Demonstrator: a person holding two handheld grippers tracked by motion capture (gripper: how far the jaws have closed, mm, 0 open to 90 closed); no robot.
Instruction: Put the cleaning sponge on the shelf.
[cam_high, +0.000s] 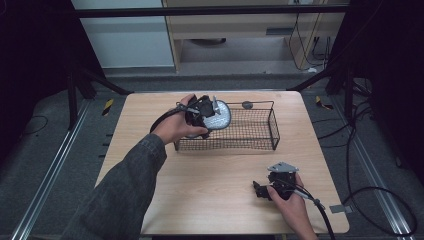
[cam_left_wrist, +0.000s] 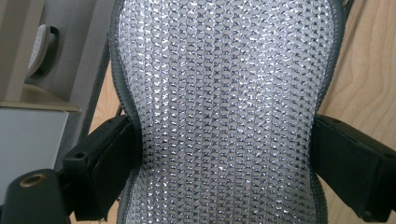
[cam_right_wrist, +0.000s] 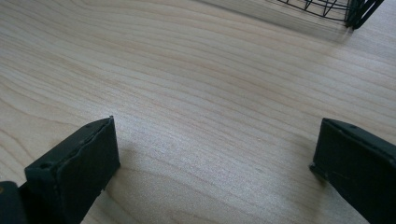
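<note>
Your left hand-held gripper (cam_high: 209, 118) has its jaws clamped on the silvery mesh insole (cam_left_wrist: 224, 112), holding it over the wire basket (cam_high: 250, 145) but not yet released. Your right hand-held gripper (cam_high: 261, 190) rests wide open and empty on the table (cam_high: 210, 175).

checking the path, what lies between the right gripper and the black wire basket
Bare light wood table: in the high view nothing sits between the right gripper and the black wire basket; the right gripper view shows the same.

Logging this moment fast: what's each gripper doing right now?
Left gripper: shut on the silver mesh pad, over the wire basket.
Right gripper: open, holding nothing, above the table.
</note>
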